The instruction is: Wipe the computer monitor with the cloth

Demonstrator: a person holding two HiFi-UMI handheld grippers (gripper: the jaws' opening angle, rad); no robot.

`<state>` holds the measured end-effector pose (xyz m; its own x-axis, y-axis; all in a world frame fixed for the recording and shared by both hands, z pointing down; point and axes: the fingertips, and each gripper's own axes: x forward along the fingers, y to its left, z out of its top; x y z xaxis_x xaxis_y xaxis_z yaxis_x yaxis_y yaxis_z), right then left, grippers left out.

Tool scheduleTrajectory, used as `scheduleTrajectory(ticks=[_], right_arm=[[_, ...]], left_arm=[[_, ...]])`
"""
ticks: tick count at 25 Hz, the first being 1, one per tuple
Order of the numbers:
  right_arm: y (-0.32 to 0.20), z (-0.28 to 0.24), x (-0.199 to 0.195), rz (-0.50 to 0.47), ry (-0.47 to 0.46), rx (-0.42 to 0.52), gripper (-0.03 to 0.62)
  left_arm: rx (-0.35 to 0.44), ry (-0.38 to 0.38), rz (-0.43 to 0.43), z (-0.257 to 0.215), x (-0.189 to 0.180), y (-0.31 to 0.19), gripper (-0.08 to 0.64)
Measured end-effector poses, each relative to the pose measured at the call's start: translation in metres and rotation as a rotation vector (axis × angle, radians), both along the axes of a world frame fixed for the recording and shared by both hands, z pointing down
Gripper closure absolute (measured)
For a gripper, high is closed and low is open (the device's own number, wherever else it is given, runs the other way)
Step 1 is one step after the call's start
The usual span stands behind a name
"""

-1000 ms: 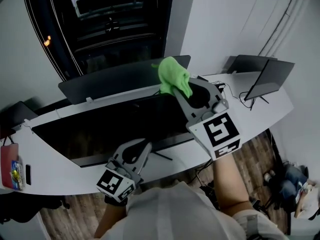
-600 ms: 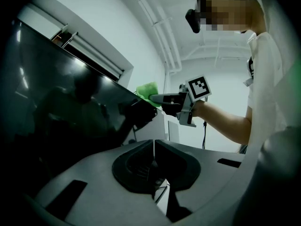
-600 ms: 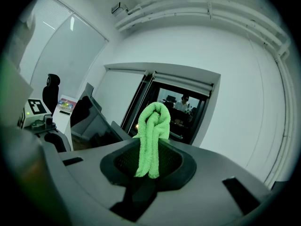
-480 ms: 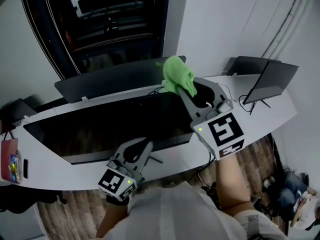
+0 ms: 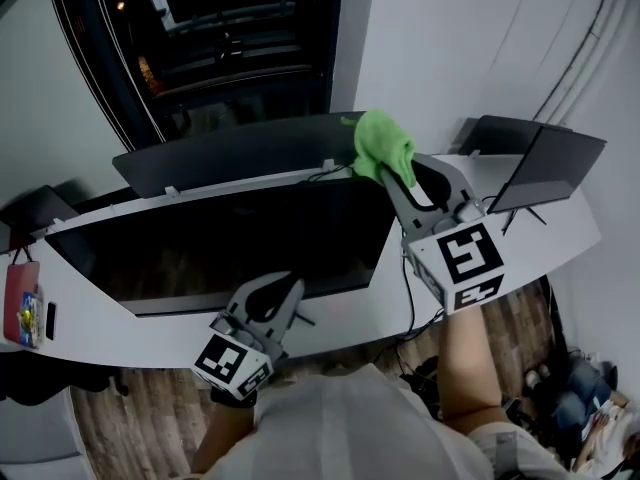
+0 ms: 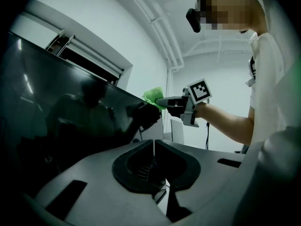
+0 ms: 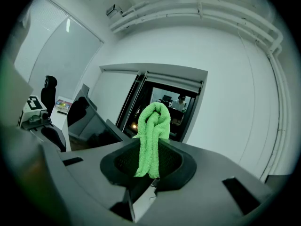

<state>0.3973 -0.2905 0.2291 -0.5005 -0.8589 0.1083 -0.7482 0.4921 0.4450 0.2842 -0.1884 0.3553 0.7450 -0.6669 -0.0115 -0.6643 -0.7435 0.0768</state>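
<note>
A wide dark monitor (image 5: 220, 248) stands on the curved white desk (image 5: 340, 323); its screen fills the left of the left gripper view (image 6: 70, 112). My right gripper (image 5: 397, 175) is shut on a bright green cloth (image 5: 383, 151), held at the monitor's upper right corner; whether the cloth touches the screen I cannot tell. In the right gripper view the cloth (image 7: 151, 131) stands bunched up out of the shut right gripper (image 7: 150, 149). My left gripper (image 5: 272, 300) is shut and empty, low at the monitor's bottom edge. It (image 6: 154, 142) looks toward the cloth (image 6: 153, 95).
A second dark monitor (image 5: 240, 148) stands behind the first. Two more angled screens (image 5: 540, 158) sit at the desk's right end. Small items (image 5: 25, 318) lie at its left end. Cables (image 5: 408, 298) hang off the front. A dark glass doorway (image 5: 220, 38) lies beyond.
My right gripper has carried the green cloth rightward along the monitor's top edge to its right corner. The left gripper has stayed near the bottom edge.
</note>
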Motion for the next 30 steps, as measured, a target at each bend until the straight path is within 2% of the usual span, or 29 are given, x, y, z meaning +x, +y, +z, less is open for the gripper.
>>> scheduleTrajectory(ticks=[16, 22, 30], right_arm=[[-0.005, -0.002, 0.039, 0.019, -0.080, 0.000, 0.523], [-0.010, 0.021, 0.056, 0.061, -0.034, -0.042, 0.523], [0.004, 0.044, 0.063, 0.011, -0.130, -0.096, 0.523]], left_arm=[[0.004, -0.017, -0.041, 0.001, 0.020, -0.002, 0.535], [0.004, -0.024, -0.047, 0.001, 0.025, -0.005, 0.535], [0.006, -0.039, -0.031, -0.001, 0.035, -0.005, 0.535]])
